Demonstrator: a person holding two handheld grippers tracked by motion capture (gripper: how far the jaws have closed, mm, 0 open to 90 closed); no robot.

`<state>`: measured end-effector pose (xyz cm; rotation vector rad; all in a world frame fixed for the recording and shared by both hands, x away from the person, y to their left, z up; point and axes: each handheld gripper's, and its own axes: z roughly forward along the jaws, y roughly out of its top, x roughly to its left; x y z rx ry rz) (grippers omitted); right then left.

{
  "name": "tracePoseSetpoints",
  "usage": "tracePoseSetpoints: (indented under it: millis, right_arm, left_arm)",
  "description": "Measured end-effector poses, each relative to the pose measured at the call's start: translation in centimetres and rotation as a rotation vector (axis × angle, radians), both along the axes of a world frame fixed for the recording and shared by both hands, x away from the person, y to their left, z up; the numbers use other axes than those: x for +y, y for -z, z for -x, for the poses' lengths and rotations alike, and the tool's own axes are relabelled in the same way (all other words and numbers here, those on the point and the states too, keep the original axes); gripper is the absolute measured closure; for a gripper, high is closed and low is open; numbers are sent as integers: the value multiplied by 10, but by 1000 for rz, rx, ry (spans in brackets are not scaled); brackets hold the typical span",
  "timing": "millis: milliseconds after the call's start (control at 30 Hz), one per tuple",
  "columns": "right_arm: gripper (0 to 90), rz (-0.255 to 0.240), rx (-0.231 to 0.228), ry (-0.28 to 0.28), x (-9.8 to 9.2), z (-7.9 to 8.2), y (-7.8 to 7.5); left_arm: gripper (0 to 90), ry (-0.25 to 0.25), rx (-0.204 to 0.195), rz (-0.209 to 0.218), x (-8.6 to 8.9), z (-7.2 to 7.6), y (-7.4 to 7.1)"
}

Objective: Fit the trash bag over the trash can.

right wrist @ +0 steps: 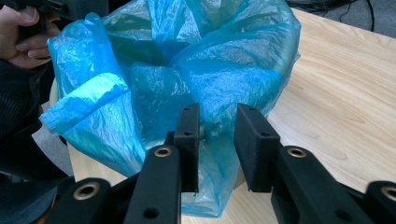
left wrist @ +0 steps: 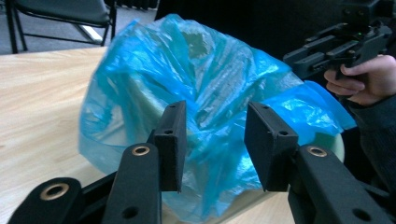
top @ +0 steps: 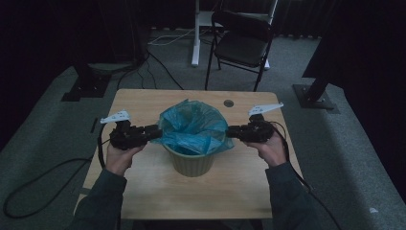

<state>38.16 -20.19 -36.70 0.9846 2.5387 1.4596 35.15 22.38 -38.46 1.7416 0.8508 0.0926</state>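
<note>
A pale green bin (top: 191, 164) stands at the middle of the wooden table (top: 143, 191), lined with a blue plastic bag (top: 191, 125) that puffs up over its rim. My left gripper (top: 158, 132) reaches the bag's left side. In the left gripper view its jaws (left wrist: 215, 140) stand apart, with the bag (left wrist: 205, 84) crumpled just beyond and between them. My right gripper (top: 229, 132) is at the bag's right side. In the right gripper view its jaws (right wrist: 217, 144) stand narrower but apart around a fold of bag (right wrist: 210, 88) at the rim, and the pads do not visibly press it.
A black folding chair (top: 242, 40) and a white desk leg (top: 195, 33) stand on the carpet beyond the table. A small round hole (top: 229, 103) sits near the table's far edge. Cables trail from both grippers off the table's sides.
</note>
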Motion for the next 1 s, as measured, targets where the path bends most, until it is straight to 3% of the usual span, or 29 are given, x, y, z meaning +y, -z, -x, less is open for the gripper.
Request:
tracePoseSetpoints:
  millis: [100, 300, 467, 800, 1000]
  right_arm:
    - [768, 6, 1, -5, 0, 1, 0]
    - [892, 11, 8, -19, 1, 3, 1]
    - [900, 19, 8, -29, 2, 4, 1]
    - [900, 33, 16, -58, 2, 10, 2]
    - [900, 37, 20, -71, 3, 14, 3]
  left_arm:
    - [626, 1, 6, 4, 1, 3, 1]
    - [745, 7, -12, -38, 0, 13, 2]
    - [867, 27, -35, -62, -3, 21, 2]
    - [891, 62, -54, -92, -9, 34, 7]
    - [892, 70, -53, -87, -11, 36, 10]
